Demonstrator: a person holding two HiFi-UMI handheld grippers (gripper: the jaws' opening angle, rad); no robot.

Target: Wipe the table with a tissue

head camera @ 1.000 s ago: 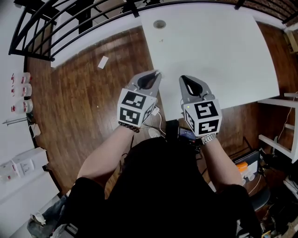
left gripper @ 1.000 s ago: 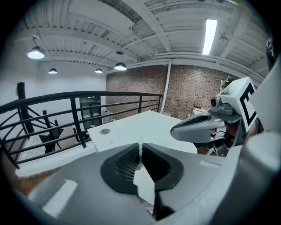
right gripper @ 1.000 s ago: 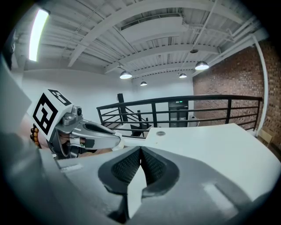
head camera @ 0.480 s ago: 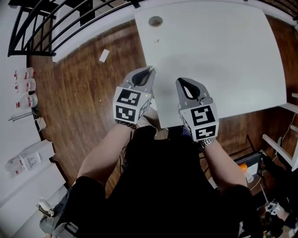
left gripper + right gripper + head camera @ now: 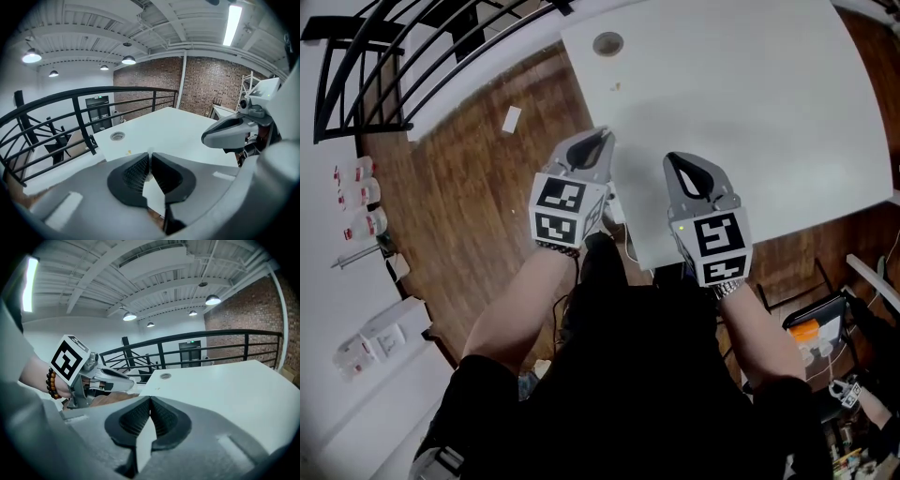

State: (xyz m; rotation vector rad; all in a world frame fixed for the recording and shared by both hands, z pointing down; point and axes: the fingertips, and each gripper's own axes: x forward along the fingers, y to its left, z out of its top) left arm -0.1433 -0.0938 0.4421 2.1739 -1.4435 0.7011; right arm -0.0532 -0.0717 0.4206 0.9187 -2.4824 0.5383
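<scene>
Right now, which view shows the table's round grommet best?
Head view: the grommet shows from above, round and unobstructed, near the table corner. Both gripper views show it only as a flattened oval, at a low angle.

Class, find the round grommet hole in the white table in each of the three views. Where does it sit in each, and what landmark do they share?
Head view: grommet hole near the top edge, about mid-width.
Left gripper view: left of centre, just below mid-height.
Right gripper view: near centre, just below mid-height.
Shared landmark: the black railing.
</scene>
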